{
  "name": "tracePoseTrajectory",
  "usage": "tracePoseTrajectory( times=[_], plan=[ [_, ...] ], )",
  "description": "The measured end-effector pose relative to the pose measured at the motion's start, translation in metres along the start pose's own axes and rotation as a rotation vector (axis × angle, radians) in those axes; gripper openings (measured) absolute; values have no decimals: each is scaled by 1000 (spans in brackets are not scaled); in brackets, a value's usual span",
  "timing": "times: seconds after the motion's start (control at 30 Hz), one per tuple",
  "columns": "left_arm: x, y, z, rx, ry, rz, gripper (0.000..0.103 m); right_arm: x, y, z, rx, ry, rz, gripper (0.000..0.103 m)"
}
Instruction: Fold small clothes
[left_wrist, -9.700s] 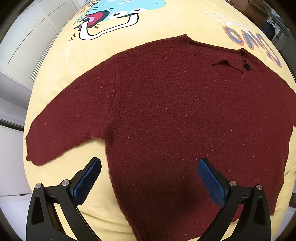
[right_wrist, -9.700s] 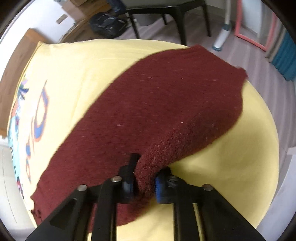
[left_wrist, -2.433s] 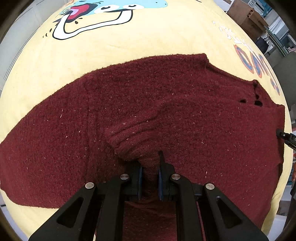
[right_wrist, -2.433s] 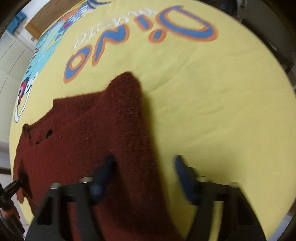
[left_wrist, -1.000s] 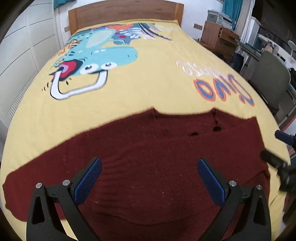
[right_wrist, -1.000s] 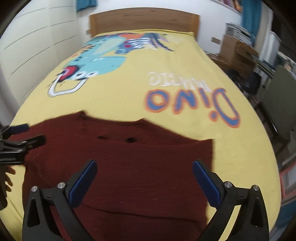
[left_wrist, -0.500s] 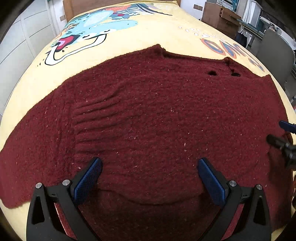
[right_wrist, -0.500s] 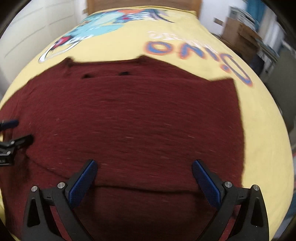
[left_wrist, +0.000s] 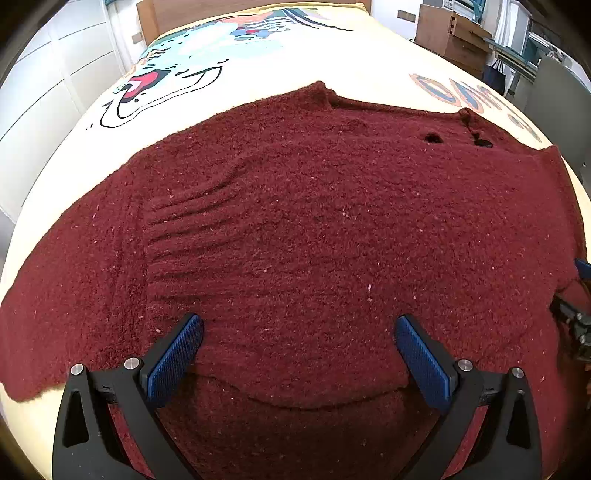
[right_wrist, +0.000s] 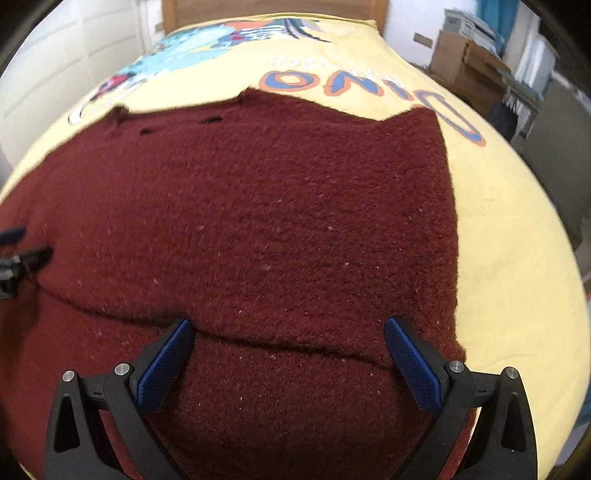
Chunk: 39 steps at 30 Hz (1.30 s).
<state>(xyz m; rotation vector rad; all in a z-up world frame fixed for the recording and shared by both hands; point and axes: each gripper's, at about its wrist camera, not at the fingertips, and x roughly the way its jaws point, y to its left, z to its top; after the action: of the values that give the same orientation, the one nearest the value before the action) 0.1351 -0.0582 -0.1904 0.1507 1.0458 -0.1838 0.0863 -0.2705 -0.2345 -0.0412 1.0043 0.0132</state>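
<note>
A dark red knit sweater lies flat on the yellow bed cover, with one sleeve folded across its body and the other sleeve stretched out at the left. It fills the right wrist view too. My left gripper is open and empty, low over the sweater's near part. My right gripper is open and empty over a folded edge near the sweater's right side. Each gripper's tip shows at the edge of the other's view.
The yellow bed cover has a cartoon dinosaur print and "DINO" lettering. A wooden headboard is at the far end. Wardrobe doors stand left; boxes and a chair stand right.
Both grippers have dropped and moved forward, closer to the sweater. The left gripper let go of the folded sleeve earlier; both stay open.
</note>
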Motion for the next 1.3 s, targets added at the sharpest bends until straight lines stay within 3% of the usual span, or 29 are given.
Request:
tracePoseTrajectory(
  times=[0.27, 0.43, 0.53, 0.73, 0.87, 1.13, 1.3],
  plan=[
    [-13, -3, -5, -1, -19, -13, 102, -11, 6, 6, -7, 42, -49, 103],
    [-43, 15, 1, -101, -66, -72, 102, -38, 1, 0, 60, 40, -21, 103],
    [-69, 34, 4, -155, -116, -51, 102, -54, -8, -8, 119, 25, -22, 103],
    [-112, 106, 3, -305, -127, 61, 102, -82, -24, -17, 232, -28, 8, 103],
    [-132, 150, -15, -385, -84, 145, 102, -96, -27, -13, 239, -39, 3, 103],
    [-147, 241, -69, -598, 1, 213, 102, -114, -38, -13, 255, -40, -11, 103],
    [-133, 297, -107, -755, 74, 217, 102, -118, -46, -17, 266, -20, -13, 103]
  ],
)
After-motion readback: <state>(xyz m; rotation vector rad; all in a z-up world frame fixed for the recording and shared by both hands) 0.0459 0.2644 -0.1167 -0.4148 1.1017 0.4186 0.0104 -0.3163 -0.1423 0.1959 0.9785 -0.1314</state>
